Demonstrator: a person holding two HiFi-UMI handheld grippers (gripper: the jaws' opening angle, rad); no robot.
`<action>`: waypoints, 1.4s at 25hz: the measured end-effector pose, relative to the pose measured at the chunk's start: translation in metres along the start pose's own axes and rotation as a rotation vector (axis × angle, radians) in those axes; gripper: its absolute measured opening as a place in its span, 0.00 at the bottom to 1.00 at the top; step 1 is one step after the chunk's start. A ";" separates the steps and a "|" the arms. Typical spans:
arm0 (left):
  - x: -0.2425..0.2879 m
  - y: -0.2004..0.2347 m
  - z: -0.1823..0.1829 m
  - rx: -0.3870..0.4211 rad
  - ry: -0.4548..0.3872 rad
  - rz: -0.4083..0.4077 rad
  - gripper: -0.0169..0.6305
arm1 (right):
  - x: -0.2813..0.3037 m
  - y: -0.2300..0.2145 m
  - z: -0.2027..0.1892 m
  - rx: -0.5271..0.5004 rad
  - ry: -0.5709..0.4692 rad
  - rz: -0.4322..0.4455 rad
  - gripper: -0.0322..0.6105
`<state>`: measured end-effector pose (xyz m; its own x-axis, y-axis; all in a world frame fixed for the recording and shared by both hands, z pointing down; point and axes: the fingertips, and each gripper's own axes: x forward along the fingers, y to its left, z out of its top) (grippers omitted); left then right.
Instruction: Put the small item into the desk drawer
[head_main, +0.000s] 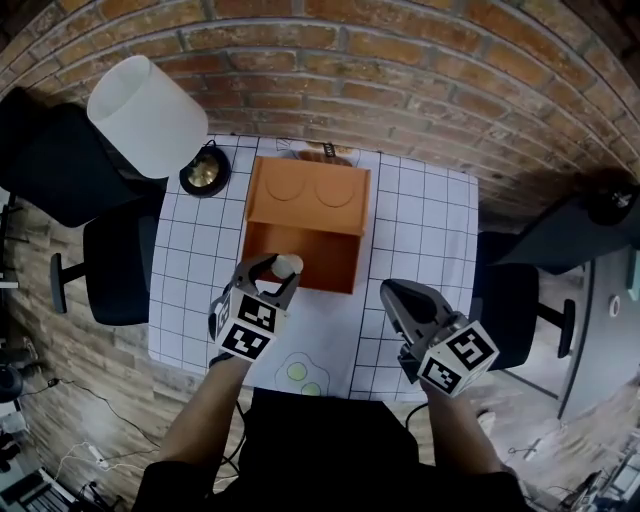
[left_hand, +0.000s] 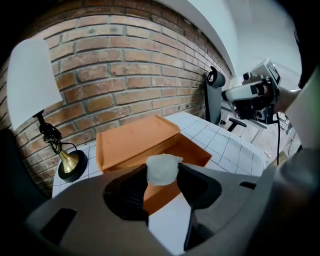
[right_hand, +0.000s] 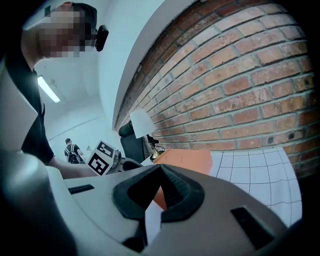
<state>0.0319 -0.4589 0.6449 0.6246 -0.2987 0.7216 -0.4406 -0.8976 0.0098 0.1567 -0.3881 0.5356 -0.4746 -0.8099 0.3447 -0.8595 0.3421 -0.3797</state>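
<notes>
An orange desk drawer unit (head_main: 307, 200) stands at the middle of the gridded table, and its drawer (head_main: 300, 262) is pulled out toward me. My left gripper (head_main: 280, 270) is shut on a small white item (head_main: 288, 265) and holds it over the open drawer's front left part. In the left gripper view the white item (left_hand: 161, 168) sits pinched between the dark pads, with the orange unit (left_hand: 132, 142) behind it. My right gripper (head_main: 392, 293) hovers to the right of the drawer, shut with nothing in it. Its jaws meet in the right gripper view (right_hand: 161, 169).
A lamp with a white shade (head_main: 148, 115) and a brass base (head_main: 205, 172) stands at the table's back left. Black chairs flank the table on the left (head_main: 110, 270) and right (head_main: 520, 305). A brick wall (head_main: 400, 60) runs behind. Two yellow-green spots (head_main: 303, 375) lie near the front edge.
</notes>
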 end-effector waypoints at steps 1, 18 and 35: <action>0.004 0.000 -0.002 0.008 0.013 -0.003 0.32 | -0.001 0.001 -0.001 0.000 0.001 -0.001 0.05; 0.042 0.018 -0.011 0.084 0.113 0.036 0.32 | -0.020 -0.007 0.011 -0.040 0.001 -0.038 0.05; -0.002 0.008 0.004 0.022 0.033 0.103 0.33 | -0.041 0.015 0.024 -0.117 -0.002 0.035 0.05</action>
<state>0.0294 -0.4667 0.6410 0.5549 -0.3789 0.7406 -0.4867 -0.8699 -0.0804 0.1679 -0.3608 0.4948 -0.5041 -0.7977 0.3310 -0.8589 0.4232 -0.2883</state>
